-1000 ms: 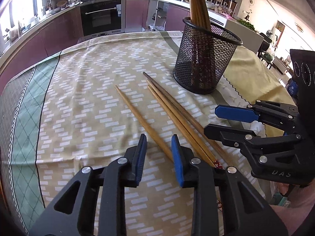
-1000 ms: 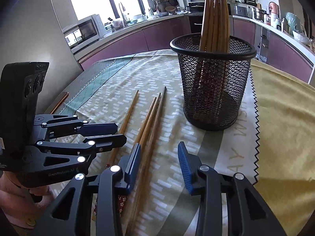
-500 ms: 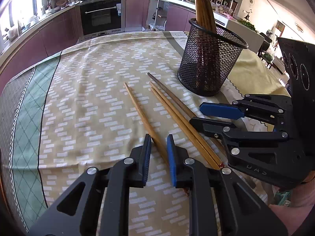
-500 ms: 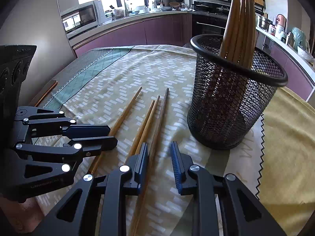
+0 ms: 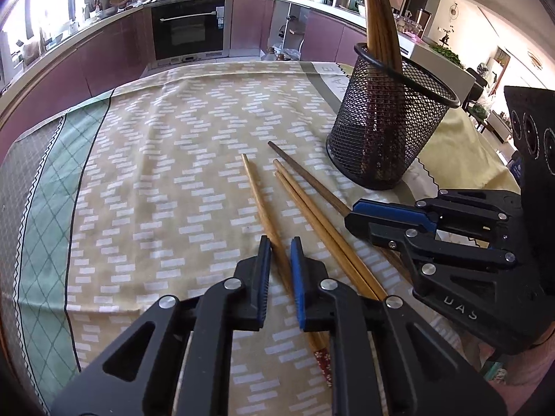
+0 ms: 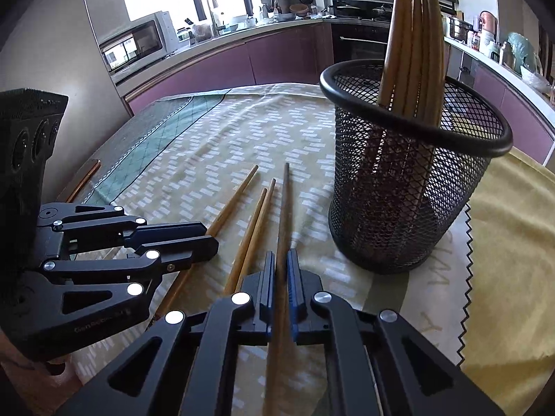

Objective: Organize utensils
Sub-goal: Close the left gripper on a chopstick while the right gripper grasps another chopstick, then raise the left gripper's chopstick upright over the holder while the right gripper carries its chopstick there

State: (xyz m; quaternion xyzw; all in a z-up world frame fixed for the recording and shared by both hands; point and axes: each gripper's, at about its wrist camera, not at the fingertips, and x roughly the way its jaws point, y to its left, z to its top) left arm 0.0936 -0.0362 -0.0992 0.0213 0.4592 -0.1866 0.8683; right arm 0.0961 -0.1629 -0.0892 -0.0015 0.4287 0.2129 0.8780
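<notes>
The right gripper (image 6: 281, 277) pinches the dark chopstick (image 6: 285, 208) tight, and the left gripper (image 5: 278, 270) sits narrow around a light chopstick (image 5: 258, 194), both likely bound for the mesh cup (image 6: 399, 215).

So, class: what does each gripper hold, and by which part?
The right gripper is shut on the dark chopstick, gripping its thick end. The left gripper straddles a light chopstick near mid-length; whether its jaws are pinching it cannot be told.

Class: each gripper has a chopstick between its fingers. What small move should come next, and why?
Probably lift. The right gripper looks shut on the dark chopstick, and the left gripper brackets the leftmost chopstick; the mesh holder stands just ahead.
</notes>
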